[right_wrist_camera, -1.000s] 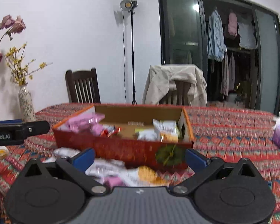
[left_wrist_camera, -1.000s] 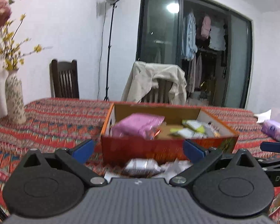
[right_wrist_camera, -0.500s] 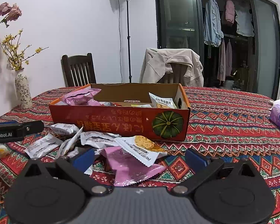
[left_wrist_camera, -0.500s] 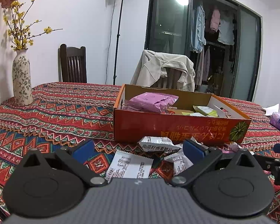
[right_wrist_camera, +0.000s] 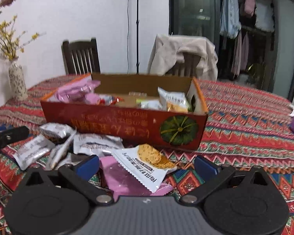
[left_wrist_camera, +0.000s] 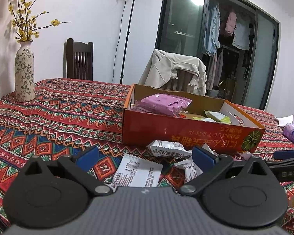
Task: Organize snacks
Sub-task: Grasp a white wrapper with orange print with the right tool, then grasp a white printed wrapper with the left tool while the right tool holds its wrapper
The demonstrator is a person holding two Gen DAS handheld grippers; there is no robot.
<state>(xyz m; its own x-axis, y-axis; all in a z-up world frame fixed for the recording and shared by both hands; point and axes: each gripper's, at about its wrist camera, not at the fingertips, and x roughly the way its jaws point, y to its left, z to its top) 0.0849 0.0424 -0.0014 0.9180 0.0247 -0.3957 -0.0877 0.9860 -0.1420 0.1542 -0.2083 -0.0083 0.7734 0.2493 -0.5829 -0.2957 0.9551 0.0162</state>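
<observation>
Both sets of blue fingers (right_wrist_camera: 87,164) gape empty; I see loose white snack packets (right_wrist_camera: 147,164) low centre, before the orange cardboard box (right_wrist_camera: 127,125). Overlapping wrappers risk me pinching two and dropping one

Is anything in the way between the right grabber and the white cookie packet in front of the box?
Nothing visible blocks it. The right gripper has its jaws open, and the white packet lies on top of a pink packet, uncovered, right between them.
</observation>
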